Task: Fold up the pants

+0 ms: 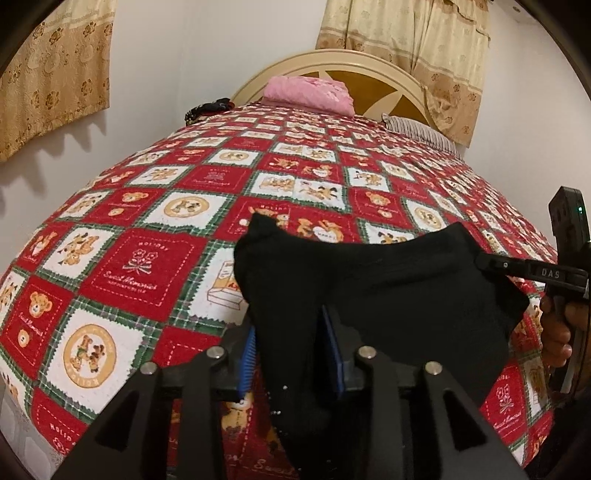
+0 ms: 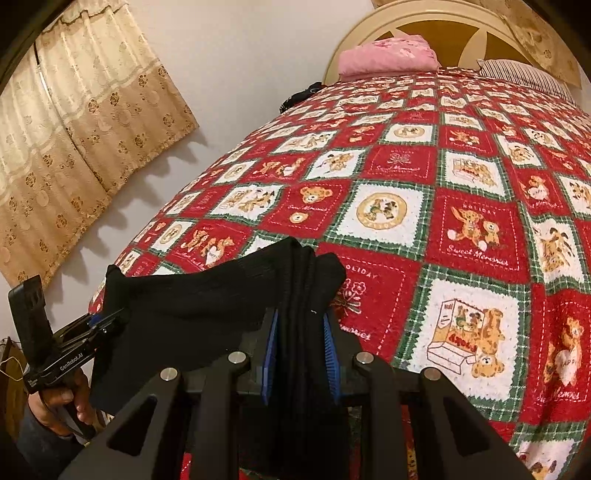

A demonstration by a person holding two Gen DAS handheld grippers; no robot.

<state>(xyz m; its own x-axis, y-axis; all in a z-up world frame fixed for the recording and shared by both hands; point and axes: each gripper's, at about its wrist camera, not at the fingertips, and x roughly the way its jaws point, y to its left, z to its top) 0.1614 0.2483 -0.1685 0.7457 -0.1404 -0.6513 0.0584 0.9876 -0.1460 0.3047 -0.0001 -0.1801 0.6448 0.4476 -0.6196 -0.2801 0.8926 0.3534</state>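
While the left wrist view shows the left gripper (image 1: 291, 354) with its jaws a little spread and the black pants (image 1: 388, 288) lying loose between them, the right wrist view shows the right gripper (image 2: 300, 354) pinching a bunched edge of the pants (image 2: 207, 306). They hang between both grippers above the checked bedspread (image 2: 424, 192). A pink folded cloth (image 1: 308, 92) lies near the headboard (image 1: 384, 74). No container is visible.

Home bedroom, bed (image 1: 258, 177) under teddy-bear quilt, arched headboard (image 2: 458, 26), floral curtains (image 2: 92, 140)
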